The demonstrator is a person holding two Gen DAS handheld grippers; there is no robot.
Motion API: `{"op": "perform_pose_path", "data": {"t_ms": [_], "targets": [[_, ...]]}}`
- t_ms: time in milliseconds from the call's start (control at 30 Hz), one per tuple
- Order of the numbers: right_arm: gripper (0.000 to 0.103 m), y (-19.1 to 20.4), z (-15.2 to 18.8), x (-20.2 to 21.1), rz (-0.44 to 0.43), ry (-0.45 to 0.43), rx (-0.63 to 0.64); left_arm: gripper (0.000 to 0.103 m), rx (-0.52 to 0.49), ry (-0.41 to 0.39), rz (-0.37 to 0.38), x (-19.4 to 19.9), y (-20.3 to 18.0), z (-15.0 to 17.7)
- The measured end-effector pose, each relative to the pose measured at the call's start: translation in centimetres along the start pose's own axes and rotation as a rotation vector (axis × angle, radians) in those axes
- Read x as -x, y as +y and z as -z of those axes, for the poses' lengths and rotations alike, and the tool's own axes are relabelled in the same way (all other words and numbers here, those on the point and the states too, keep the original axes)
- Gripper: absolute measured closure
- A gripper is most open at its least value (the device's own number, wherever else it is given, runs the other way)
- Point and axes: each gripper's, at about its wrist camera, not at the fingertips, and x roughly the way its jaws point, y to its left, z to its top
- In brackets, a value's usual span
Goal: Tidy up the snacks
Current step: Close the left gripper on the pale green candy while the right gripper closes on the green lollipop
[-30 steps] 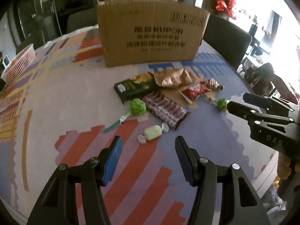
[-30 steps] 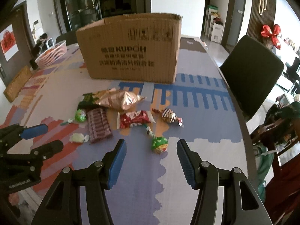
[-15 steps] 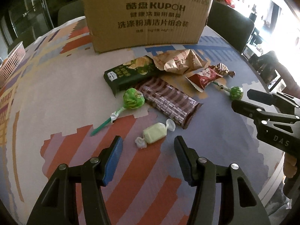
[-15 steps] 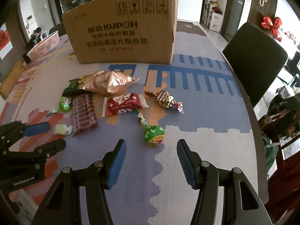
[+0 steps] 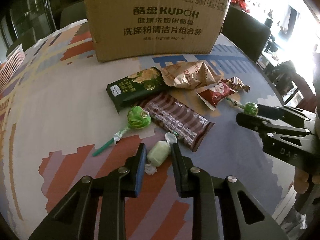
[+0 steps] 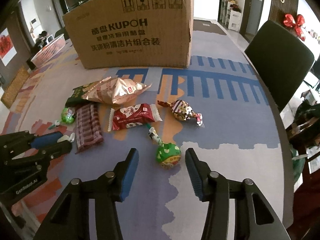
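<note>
tabletop cardboard box (image 6: pixel 132 34) hides its contents.

Quick tally of the table: 2 lollipops, one by the brown bar (image 5: pixel 139 118) and one further right (image 6: pixel 168 155). 1 pale green candy (image 5: pixel 159 156), 1 foil-wrapped striped candy (image 6: pixel 183 111), 1 red packet (image 6: pixel 133 116), 1 brown bar (image 5: pixel 177 122), 1 dark green pack (image 5: pixel 134 86), 1 gold bag (image 6: pixel 118 92). So 8 snacks total. Plus 1 cardboard box (image 6: pixel 132 30), 1 pink basket (image 6: pixel 50 50), and 2 grippers, left (image 5: pixel 158 157) and right (image 6: pixel 162 168).
</note>
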Motion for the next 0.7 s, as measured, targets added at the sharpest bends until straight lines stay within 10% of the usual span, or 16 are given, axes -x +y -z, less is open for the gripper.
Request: {"op": "perform_pose_path", "data": {"t_ms": [233, 700], "targets": [[0.076, 0.0, -0.2, -0.3, -0.008, -0.004, 0.005, 0.078, 0.035, -0.007, 0.02, 0.4, -0.1, 0.2], [0.076, 0.0, 1.1, 1.7, -0.011, -0.018, -0.011, 0.078, 0.054, -0.072, 0.026, 3.3, -0.8, 0.5]]}}
